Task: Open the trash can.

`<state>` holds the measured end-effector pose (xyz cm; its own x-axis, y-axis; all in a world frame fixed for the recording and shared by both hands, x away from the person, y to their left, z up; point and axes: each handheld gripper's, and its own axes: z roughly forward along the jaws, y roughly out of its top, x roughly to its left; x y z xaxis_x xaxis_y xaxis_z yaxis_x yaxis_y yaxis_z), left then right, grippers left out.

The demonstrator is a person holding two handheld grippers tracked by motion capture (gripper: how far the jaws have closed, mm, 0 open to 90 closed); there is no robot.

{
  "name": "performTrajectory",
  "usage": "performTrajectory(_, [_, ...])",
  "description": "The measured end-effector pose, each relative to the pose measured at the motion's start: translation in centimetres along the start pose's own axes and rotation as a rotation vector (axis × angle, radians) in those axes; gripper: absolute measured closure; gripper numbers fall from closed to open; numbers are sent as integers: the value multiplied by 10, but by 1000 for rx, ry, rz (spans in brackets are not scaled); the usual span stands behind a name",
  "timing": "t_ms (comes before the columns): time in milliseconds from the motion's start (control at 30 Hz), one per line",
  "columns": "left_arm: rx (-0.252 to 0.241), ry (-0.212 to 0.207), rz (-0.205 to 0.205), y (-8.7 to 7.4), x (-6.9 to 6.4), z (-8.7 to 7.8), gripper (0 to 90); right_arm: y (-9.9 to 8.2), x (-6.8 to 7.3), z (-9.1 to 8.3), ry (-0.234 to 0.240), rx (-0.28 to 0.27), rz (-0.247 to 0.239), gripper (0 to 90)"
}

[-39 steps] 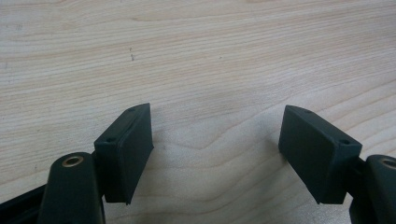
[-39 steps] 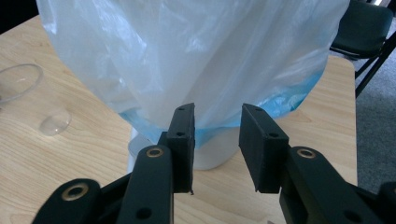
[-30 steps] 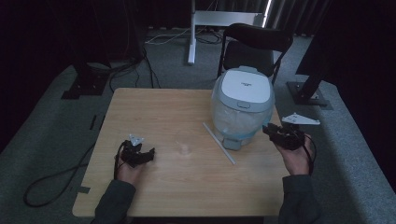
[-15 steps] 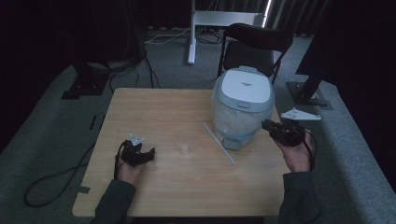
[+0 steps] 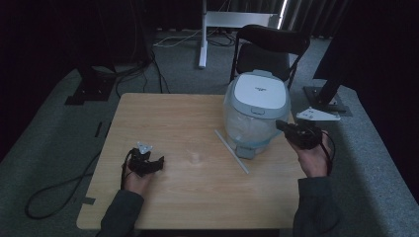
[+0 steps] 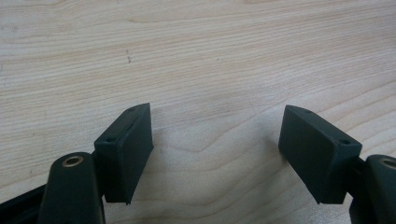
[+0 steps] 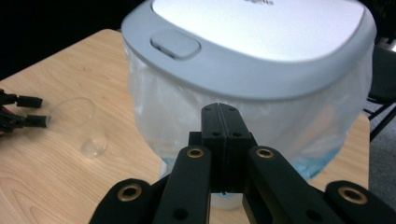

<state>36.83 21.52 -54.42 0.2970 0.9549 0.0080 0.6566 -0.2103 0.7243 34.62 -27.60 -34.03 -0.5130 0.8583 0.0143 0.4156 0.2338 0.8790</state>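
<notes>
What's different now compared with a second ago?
The right gripper has risen a little beside the bin, and its fingers have just been closing; they now meet with nothing between them. The left gripper rests open on the table as before. Bin, clear cup and white stick lie unchanged.

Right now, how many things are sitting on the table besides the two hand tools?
3: a lidded bin at the far right, a white stick lying just left of its base, and a clear cup on its side mid-table.
</notes>
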Motion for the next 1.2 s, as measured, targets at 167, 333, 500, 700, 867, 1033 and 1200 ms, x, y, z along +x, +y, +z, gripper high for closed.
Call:
performTrajectory(167, [-1,-1,3,0,0,0,260,10,6,2,9,-11,-19,898])
performTrajectory(333, [-1,-1,5,0,0,0,259,17,8,3,9,-17,-26,898])
performTrajectory(500, [0,-2,4,0,0,0,259,25,10,7,12,-24,-30,897])
performTrajectory(700, [-2,-3,5,0,0,0,260,32,8,21,14,-23,-18,897])
performTrajectory(867, [-1,-3,5,0,0,0,259,35,9,30,16,-23,-18,896])
performTrajectory(1033, [-1,-4,6,1,0,1,260,38,10,33,21,-21,-16,895])
performTrajectory(1200, [-1,-4,6,1,0,1,260,40,12,36,24,-24,-22,894])
